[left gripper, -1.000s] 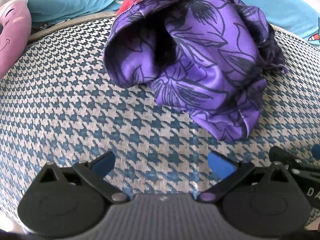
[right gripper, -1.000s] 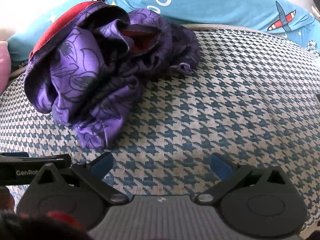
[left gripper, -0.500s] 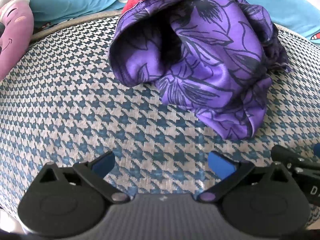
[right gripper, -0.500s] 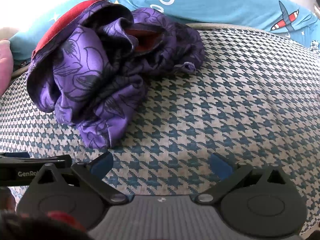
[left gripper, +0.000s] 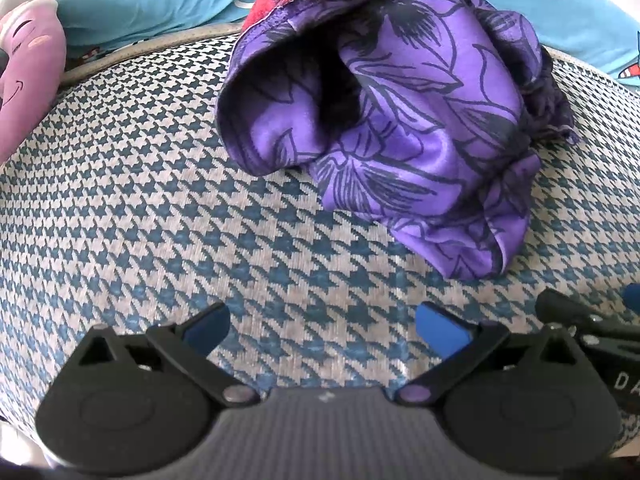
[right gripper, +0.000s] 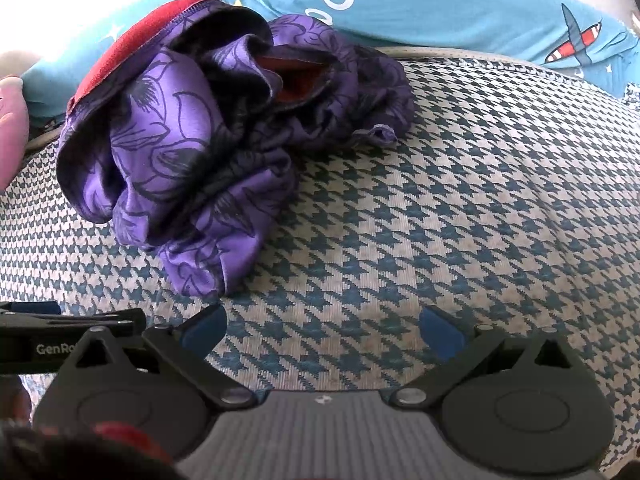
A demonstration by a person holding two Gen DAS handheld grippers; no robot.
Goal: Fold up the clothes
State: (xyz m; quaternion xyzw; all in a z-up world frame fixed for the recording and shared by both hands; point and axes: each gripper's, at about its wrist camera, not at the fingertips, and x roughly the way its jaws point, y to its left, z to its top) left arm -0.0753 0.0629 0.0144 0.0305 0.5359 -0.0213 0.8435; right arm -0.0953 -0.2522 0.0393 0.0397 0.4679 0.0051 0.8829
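Houndstooth cushion [left gripper: 168, 208], pink plush [left gripper: 28, 68]

A blue-and-white houndstooth cushion [left gripper: 168, 208] carries a crumpled purple floral garment [left gripper: 400, 120] with red lining, lying just ahead of the fingers. Beyond it, a turquoise printed fabric [right gripper: 460, 12] borders the cushion's far edge.

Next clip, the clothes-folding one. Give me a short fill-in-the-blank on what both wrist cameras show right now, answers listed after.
1. The purple floral garment lies in a ____ heap, not folded.
2. The garment's lining, showing at its top edge, is ____.
3. Both the left gripper and the right gripper have their jaws ____, with nothing between them.
4. The garment rests on a cushion with a blue and white ____ pattern.

Missing words: crumpled; red; open; houndstooth
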